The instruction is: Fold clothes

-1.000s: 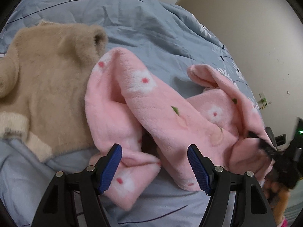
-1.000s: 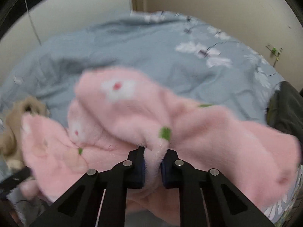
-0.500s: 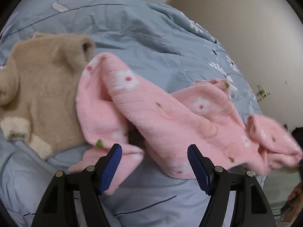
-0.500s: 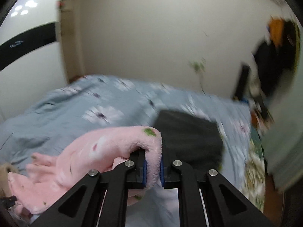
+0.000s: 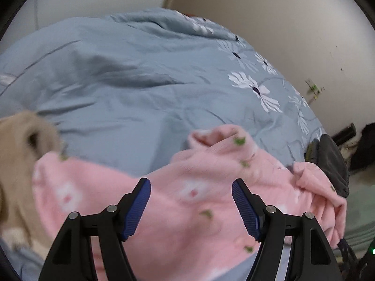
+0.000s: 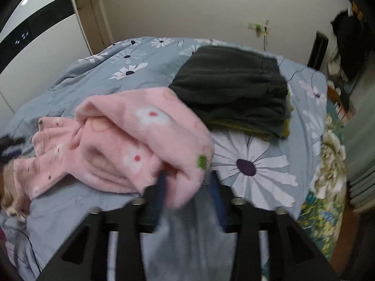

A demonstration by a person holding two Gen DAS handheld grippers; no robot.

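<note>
A pink fleece garment [image 5: 211, 161] with white flowers lies stretched across the blue-grey bed cover [image 5: 117, 82]. My left gripper [image 5: 191, 201] hovers open just above its middle, with nothing between the blue pads. In the right wrist view the pink garment [image 6: 131, 135] is bunched, and one end droops loosely between the fingers of my right gripper [image 6: 188, 187]. Those fingers are blurred and stand apart, not pinching the cloth. A beige fluffy sweater [image 5: 16, 154] lies at the garment's left end.
A folded dark grey garment [image 6: 232, 89] rests on an olive one on the flowered bed cover [image 6: 257, 164], just beyond the pink cloth. It also shows as the dark garment [image 5: 332, 159] at the bed's right edge. Walls and a door frame stand behind the bed.
My right gripper carried the pink garment's end rightward, then its fingers spread and the cloth hangs loose. The garment is now stretched out. My left gripper tilted up, staying open.
</note>
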